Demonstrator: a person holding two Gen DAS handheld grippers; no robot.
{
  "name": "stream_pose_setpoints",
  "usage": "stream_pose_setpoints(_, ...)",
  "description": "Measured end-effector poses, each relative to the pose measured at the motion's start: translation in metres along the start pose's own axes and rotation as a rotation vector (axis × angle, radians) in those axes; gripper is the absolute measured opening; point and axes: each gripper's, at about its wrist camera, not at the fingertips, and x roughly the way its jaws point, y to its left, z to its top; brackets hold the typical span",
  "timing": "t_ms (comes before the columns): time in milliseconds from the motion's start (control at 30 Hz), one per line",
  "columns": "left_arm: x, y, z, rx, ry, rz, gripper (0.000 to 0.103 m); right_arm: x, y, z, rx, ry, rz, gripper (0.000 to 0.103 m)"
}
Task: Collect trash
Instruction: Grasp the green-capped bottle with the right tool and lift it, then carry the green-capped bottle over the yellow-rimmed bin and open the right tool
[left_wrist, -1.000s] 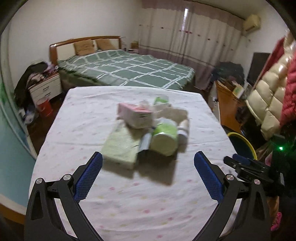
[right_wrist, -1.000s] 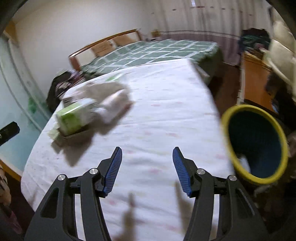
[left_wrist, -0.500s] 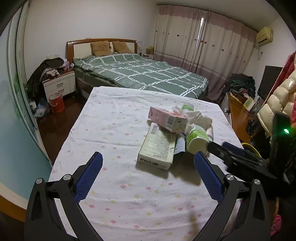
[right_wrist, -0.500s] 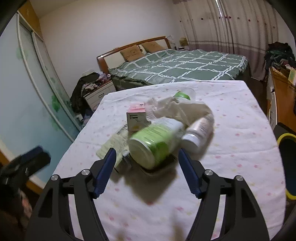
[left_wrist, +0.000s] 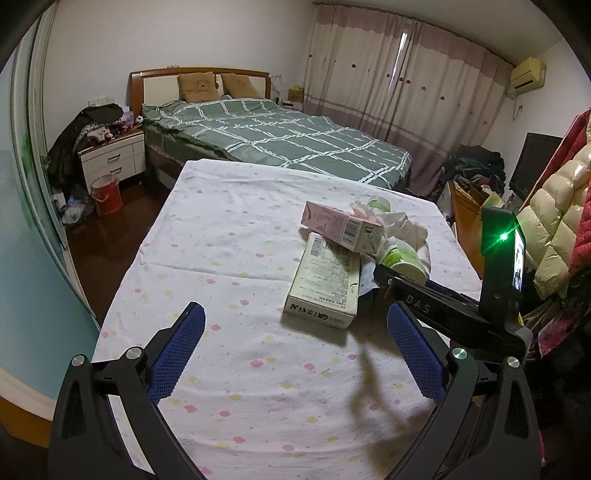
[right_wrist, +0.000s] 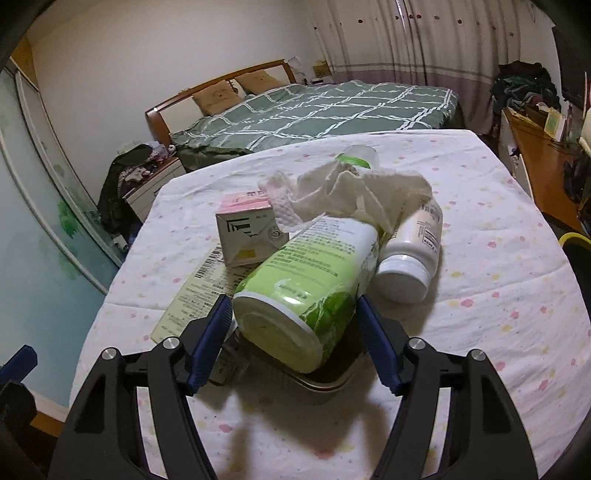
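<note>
A trash pile lies on the flowered tablecloth (left_wrist: 229, 258). It holds a green canister (right_wrist: 306, 280), a white pill bottle (right_wrist: 410, 254), crumpled tissue (right_wrist: 347, 192), a pink carton (right_wrist: 245, 225) and a flat pale box (left_wrist: 325, 284). My right gripper (right_wrist: 295, 339) is open with its jaws on either side of the canister's near end. The canister rests over a metal tray (right_wrist: 325, 380). My left gripper (left_wrist: 295, 350) is open and empty, short of the flat box. The right gripper's body (left_wrist: 443, 310) shows in the left wrist view.
A bed with a green checked cover (left_wrist: 280, 136) stands behind the table. A yellow-rimmed bin (right_wrist: 576, 251) sits at the table's right edge. A nightstand (left_wrist: 110, 158) and red bucket (left_wrist: 107, 195) are at the left. A wooden cabinet (right_wrist: 539, 166) and hanging coats (left_wrist: 561, 206) are at the right.
My right gripper swung from the bin toward the pile and closed in around the green canister. My left gripper drew back and turned left, so the pile sits farther right.
</note>
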Motion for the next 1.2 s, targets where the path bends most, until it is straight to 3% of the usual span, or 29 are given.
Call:
stream_pose_setpoints(267, 0.003, 0.002, -0.001, -0.008, 0.006, -0.003, 0.097, -0.012, -0.006, -0.001, -0.013, -0.024, -0.006, 0.059)
stream_pose_setpoints(467, 0.012, 0.001, -0.003, -0.008, 0.021, -0.009, 0.097, -0.051, -0.018, 0.007, -0.025, -0.134, -0.008, 0.057)
stream_pose_setpoints(633, 0.015, -0.006, -0.005, 0.010, 0.026, -0.017, 0.097, -0.075, -0.028, 0.015, -0.024, -0.184, 0.042, 0.057)
stream_pose_setpoints(900, 0.017, -0.006, -0.004, 0.009, 0.030, -0.018, 0.097, -0.101, -0.033, 0.017, -0.043, -0.172, 0.132, 0.055)
stream_pose_setpoints(1200, 0.022, -0.014, -0.006, 0.026, 0.043, -0.027, 0.097, -0.122, -0.050, 0.016, -0.017, -0.181, 0.173, 0.054)
